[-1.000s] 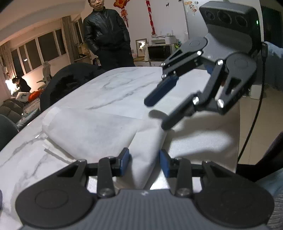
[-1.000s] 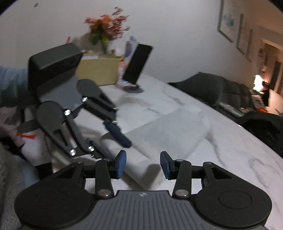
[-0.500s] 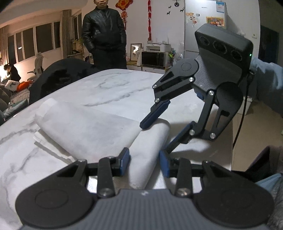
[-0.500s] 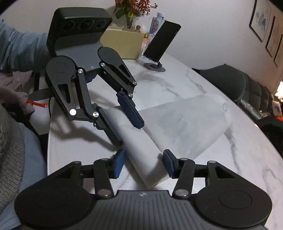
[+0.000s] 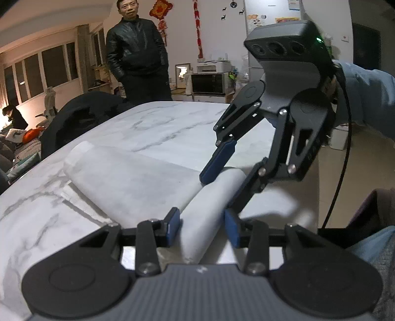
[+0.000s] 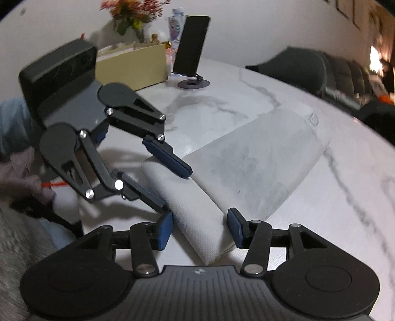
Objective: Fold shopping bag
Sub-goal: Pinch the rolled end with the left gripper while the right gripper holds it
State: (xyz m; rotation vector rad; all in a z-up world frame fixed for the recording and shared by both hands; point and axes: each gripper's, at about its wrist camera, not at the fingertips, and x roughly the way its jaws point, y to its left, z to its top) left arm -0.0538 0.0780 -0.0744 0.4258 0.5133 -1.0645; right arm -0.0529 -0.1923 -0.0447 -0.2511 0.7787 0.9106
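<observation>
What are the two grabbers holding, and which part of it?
Nothing is clamped yet. Both the left gripper and the right gripper are open, each straddling one end of the rolled edge of the white shopping bag.

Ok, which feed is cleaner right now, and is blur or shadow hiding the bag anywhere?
Left wrist view: sharp, fisheye-bent at the edges; the right gripper throws a shadow on the table beside the bag. Right wrist view: softer, the left gripper and the flowers smeared, yet the bag's fold reads clearly.
</observation>
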